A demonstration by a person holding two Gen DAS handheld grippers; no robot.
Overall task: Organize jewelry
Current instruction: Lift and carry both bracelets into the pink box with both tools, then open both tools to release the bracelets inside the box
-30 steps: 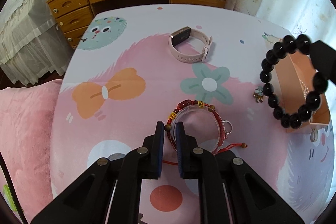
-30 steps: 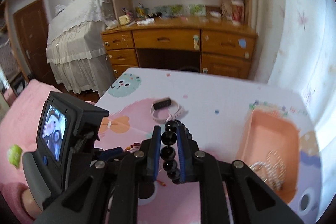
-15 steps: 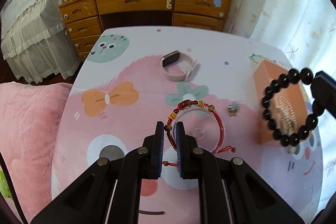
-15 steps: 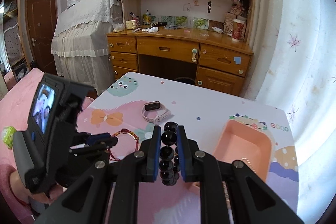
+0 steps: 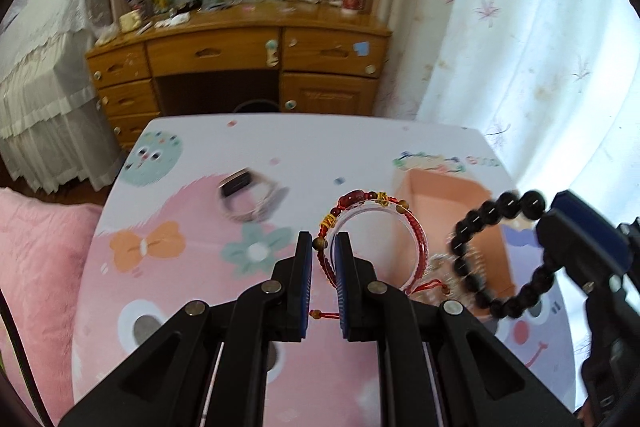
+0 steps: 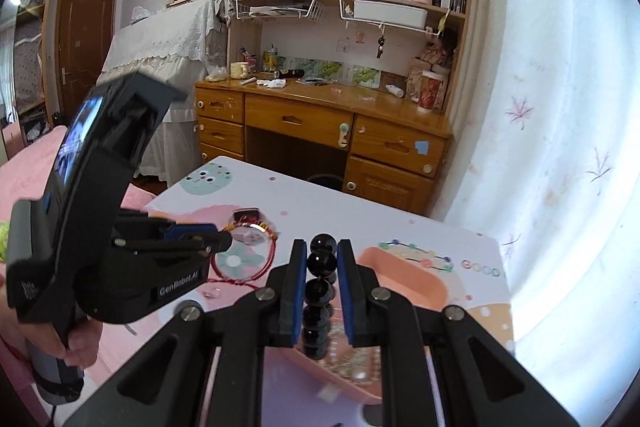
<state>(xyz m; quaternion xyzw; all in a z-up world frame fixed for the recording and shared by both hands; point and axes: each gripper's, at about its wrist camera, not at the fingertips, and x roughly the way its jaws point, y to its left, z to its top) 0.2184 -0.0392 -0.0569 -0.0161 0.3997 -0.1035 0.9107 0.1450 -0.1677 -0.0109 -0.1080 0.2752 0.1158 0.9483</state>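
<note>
My left gripper (image 5: 323, 247) is shut on a red braided bracelet with beads around a clear bangle (image 5: 372, 215), which hangs in the air above the table. The same bracelet (image 6: 248, 255) shows at the left gripper's tip in the right wrist view. My right gripper (image 6: 322, 259) is shut on a black bead bracelet (image 6: 318, 291), held over the near end of the peach tray (image 6: 408, 283). That black bracelet (image 5: 496, 251) hangs at the right of the left wrist view, in front of the tray (image 5: 440, 187). A silvery chain (image 6: 352, 363) lies in the tray.
A pale-strap smartwatch (image 5: 248, 195) lies on the cartoon-print table (image 5: 200, 267). A hand (image 6: 80, 343) holds the left gripper's handle. A wooden desk (image 5: 240, 55) with shelves stands behind the table, a white curtain (image 5: 540, 47) to the right, pink bedding (image 5: 36, 267) on the left.
Both grippers have risen and moved toward the tray with their bracelets. The red bracelet has come off the table. The black bracelet is now over the tray's near end.
</note>
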